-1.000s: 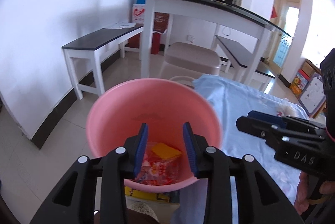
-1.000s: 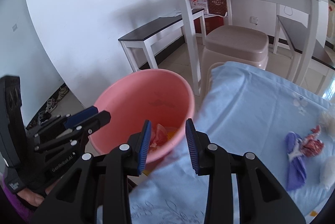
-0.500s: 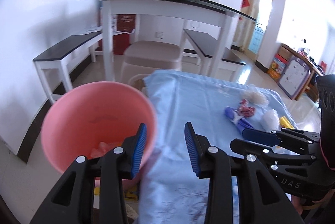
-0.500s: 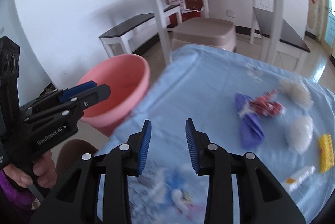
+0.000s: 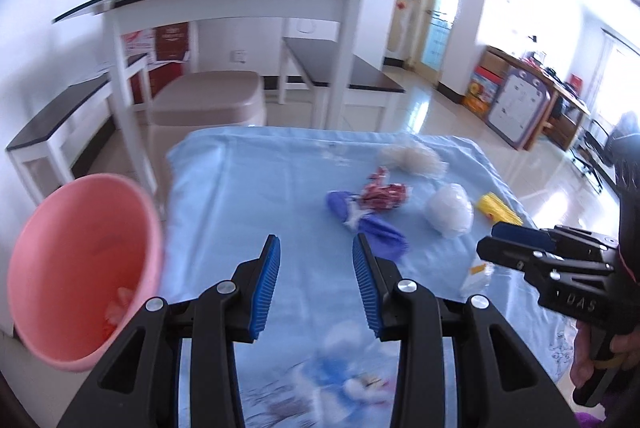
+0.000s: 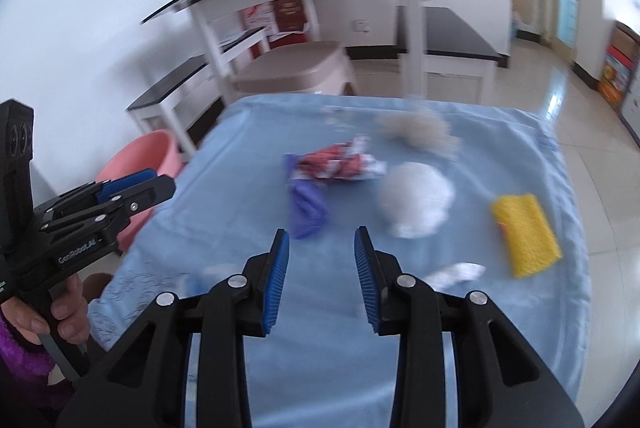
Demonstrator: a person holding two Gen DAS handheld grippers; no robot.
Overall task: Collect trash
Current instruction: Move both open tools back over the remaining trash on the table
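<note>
Both tongs are hovering empty over the blue-clothed surface (image 6: 248, 163) with the pickup step in hand: the left tongs (image 5: 316, 284) are standing wide apart with nothing between the ribbed blue pads, and the right tongs (image 6: 322, 278) are gaping just as wide, likewise holding nothing

The trash is lying scattered across the cloth. In the right wrist view a purple wrapper (image 6: 306, 205) is sitting at about 12 o'clock just beyond the tongs, touching a red-and-white crumpled packet (image 6: 340, 163) further out; a white tissue wad (image 6: 416, 199) is resting at 1 o'clock, a yellow sponge-like pad (image 6: 526, 234) at 2 o'clock near the cloth's right edge, a small white scrap (image 6: 456, 274) at 3 o'clock close to the right finger, and a pale fluffy clump (image 6: 414, 127) at the far side. The pink bucket (image 5: 84, 268) is waiting off the surface's left edge, at 9 o'clock in the left wrist view, with some reddish wrappers already showing at its bottom

Judging by the layout, the collection is only partly done, with most pieces awaiting removal. The next move is likely calling for one pair of tongs to drop toward the nearest item, probably the purple wrapper, straddle it without snagging the cloth, close gently on the thin crinkly film, and carry it left to the bucket; motion blur is making finer detail hard to read
</note>
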